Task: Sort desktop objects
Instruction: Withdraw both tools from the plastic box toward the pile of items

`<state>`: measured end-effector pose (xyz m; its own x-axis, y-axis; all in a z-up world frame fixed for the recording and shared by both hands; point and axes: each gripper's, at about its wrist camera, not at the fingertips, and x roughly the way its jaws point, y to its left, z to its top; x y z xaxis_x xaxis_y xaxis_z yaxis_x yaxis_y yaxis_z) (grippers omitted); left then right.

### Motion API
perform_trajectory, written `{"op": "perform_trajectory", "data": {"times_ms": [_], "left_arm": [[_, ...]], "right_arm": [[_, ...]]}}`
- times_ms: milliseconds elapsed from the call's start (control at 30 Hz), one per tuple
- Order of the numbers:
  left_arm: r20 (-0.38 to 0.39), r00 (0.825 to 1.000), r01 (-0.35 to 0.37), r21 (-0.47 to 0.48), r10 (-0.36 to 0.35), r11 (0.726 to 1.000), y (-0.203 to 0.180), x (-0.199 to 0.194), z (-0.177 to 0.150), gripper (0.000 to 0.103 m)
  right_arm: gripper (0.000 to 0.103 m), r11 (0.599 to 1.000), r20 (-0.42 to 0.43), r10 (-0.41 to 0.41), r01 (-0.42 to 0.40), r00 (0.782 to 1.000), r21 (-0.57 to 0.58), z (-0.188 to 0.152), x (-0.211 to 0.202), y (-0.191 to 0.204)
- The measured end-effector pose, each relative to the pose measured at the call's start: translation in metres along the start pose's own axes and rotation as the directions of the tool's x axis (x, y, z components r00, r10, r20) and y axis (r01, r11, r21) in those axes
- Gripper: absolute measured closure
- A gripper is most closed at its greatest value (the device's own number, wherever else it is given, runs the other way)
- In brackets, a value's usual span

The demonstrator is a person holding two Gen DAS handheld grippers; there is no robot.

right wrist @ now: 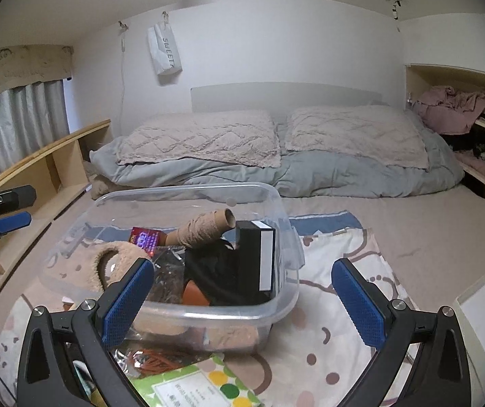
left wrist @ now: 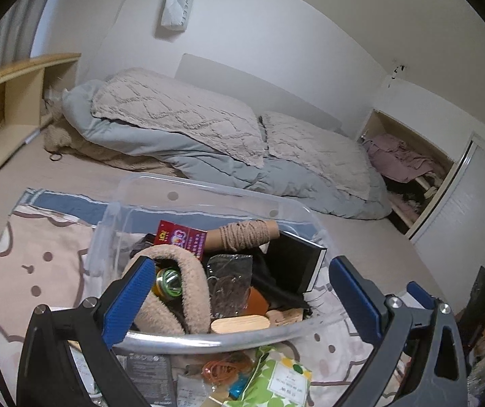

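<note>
Before the clear bin's (right wrist: 278,308) near rim, both claws (left wrist: 239,300) (right wrist: 242,300) gape empty.

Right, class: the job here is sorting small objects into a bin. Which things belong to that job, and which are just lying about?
Part of the job:
clear plastic bin
twine-wrapped cardboard tube
black box
fuzzy tan slipper
green-spotted packet
orange rubber bands

Just lying about:
pillows
grey duvet
white hanging bag
pink clothes on the shelf
</note>
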<state>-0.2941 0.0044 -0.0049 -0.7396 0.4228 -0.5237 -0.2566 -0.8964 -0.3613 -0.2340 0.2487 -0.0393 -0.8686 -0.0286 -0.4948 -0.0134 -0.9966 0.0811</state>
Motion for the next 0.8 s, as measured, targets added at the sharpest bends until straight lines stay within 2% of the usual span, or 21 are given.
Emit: {"op": "perform_trajectory", "data": {"times_ms": [367,800], "left_arm": [[0.035,0.994,-0.105,0.036,0.104,0.994,-0.01,-0.029,-0.022,0.0],[0.118,0.972,-0.207,0.046,0.201,0.977,-0.021,-0.077,-0.046,0.0]], "right_arm": [[0.0,0.999,0.025,0.034,-0.033,0.999,-0.017,-0.017,-0.031,0.009],[0.0,0.997,0.069,0.066,-0.063,0.995,-0.047,-0.025,-0.067,0.02]]}}
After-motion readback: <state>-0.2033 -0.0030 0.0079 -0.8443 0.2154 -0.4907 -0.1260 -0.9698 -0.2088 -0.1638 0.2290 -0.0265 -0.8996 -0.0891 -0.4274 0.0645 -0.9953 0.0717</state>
